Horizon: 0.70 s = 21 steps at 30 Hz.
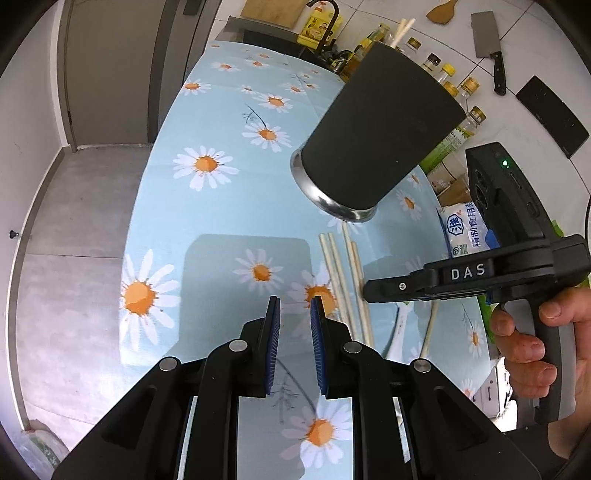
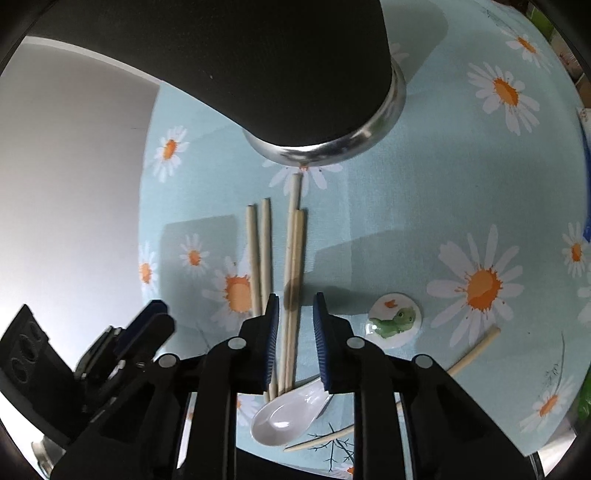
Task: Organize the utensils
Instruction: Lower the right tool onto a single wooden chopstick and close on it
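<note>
Step in hand, by my read: right gripper [image 2: 293, 332] going for the chopsticks [image 2: 291, 266] on the daisy tablecloth [image 2: 406, 206], to drop them into the black utensil holder [image 2: 258, 66].

Landmark = the holder; near to far from the right wrist camera.

- Nearest: white ceramic spoon [image 2: 286, 419], on the cloth under the right gripper's fingers, on the side of the chopsticks away from the holder.
- Right gripper: jaws narrowly parted, not pressed together. A pair of chopsticks runs through the gap between the pads [image 2: 271, 343]. Can't confirm the pads press on the sticks; reads as straddling, nothing pinched yet.
- Beside that pair: two more chopsticks [image 2: 258, 251], parallel, all four pointing at the holder.
- To the other side of the gripper: a small round frog-print dish [image 2: 395, 321], then a stray chopstick [image 2: 476, 349], further from the holder.
- Farthest: the holder's steel base rim, just beyond the chopstick tips. Two chopsticks [image 1: 402, 31] already stick out of its top in the left wrist view.

Left gripper [image 1: 295, 339]: jaws narrowly parted, nothing between them, hovering over bare cloth beside the chopsticks.

Next move calls for: lower until the pads bracket the pair, close fully, lift, tip upright, feed into the holder's mouth. Risk, as I judge it: thin round sticks roll or scissor on closing.
</note>
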Each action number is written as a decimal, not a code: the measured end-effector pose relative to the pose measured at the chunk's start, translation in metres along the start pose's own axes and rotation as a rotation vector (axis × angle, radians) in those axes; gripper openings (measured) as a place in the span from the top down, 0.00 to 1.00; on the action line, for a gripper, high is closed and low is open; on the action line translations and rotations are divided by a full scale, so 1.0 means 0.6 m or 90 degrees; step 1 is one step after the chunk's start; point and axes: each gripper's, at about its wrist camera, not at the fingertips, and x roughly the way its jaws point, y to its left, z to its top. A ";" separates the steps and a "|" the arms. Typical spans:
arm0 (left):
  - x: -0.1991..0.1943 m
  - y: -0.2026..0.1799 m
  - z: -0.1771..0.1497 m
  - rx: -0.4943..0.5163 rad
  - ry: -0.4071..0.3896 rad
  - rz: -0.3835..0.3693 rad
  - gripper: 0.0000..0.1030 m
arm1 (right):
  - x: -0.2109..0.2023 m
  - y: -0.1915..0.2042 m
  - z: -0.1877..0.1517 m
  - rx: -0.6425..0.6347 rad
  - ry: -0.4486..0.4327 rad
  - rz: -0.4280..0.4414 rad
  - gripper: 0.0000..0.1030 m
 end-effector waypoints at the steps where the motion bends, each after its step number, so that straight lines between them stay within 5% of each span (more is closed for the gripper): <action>1: -0.001 0.006 0.001 0.001 0.001 -0.004 0.84 | 0.002 0.002 0.000 0.001 0.000 -0.010 0.81; 7: -0.001 0.029 0.006 0.005 0.009 -0.027 0.85 | 0.011 0.017 0.004 0.001 -0.004 -0.065 0.89; 21: 0.022 0.050 0.019 0.016 0.046 -0.069 0.84 | 0.044 0.083 0.004 0.010 -0.016 -0.188 0.89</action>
